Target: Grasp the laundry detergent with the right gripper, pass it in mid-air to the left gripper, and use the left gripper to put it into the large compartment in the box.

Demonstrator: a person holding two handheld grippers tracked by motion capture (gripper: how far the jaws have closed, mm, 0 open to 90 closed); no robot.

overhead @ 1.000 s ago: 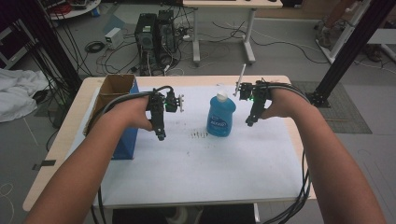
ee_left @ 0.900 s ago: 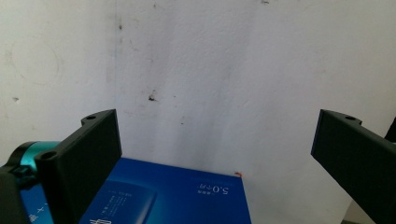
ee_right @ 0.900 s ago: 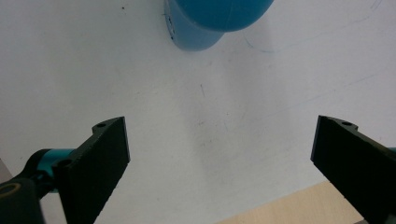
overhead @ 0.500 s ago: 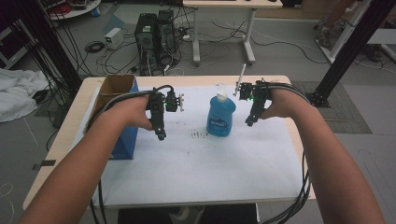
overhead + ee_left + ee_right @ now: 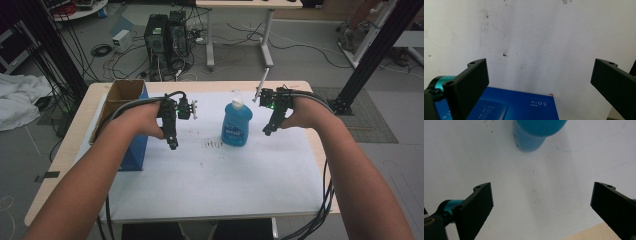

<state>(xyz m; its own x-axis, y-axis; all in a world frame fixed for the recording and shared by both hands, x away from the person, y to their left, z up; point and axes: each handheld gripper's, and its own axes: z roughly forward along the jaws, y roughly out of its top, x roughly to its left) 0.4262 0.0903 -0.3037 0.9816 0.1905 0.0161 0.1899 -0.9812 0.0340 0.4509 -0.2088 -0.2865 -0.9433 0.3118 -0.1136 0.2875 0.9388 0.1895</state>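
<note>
Nothing has moved in the last second: the blue bottle (image 5: 236, 123) stands upright mid-table between left gripper (image 5: 172, 145) and right gripper (image 5: 266, 132), both 2 wide open, empty, so no grasp has begun.

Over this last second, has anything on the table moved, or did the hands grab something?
Nothing visibly changed. The left gripper and the right gripper hover open over the white cover on either side of the blue bottle, which stands upright and untouched, and the blue box sits where it was at the table's left.
</note>
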